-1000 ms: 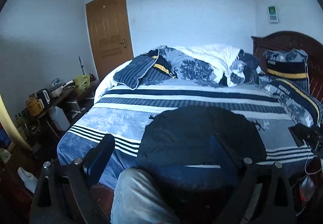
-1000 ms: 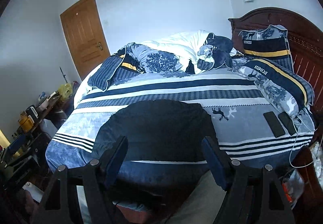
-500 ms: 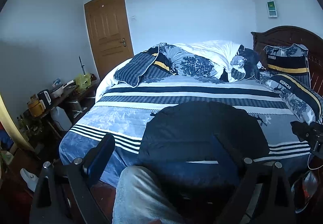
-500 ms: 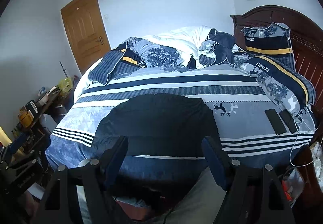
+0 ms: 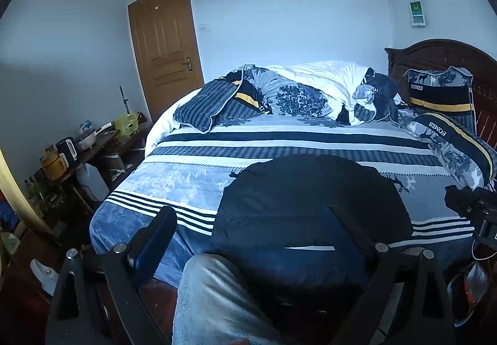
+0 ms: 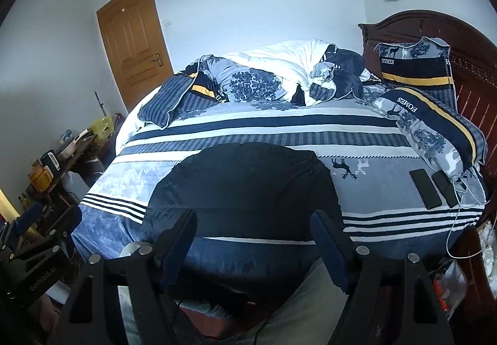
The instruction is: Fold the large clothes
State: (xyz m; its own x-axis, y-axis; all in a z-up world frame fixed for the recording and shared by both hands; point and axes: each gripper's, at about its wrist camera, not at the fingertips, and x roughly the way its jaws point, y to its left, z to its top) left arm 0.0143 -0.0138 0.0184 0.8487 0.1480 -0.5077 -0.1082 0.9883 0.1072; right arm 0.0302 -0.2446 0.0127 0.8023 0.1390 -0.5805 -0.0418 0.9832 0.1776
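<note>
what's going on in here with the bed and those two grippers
A person holds a gripper in each hand in front of a bed. A dark garment lies on the striped cover at the near edge. The left gripper and right gripper are both open, held short of the garment and gripping nothing.

A dark jacket [image 5: 310,202] on a striped bed [image 5: 186,171]

The left gripper [image 5: 251,239] sits at the bottom of the frame, its fingers wide apart and holding nothing. A brown door [image 5: 164,46] stands in the upper left. Pillows [image 5: 441,93] lean at the right.
</note>
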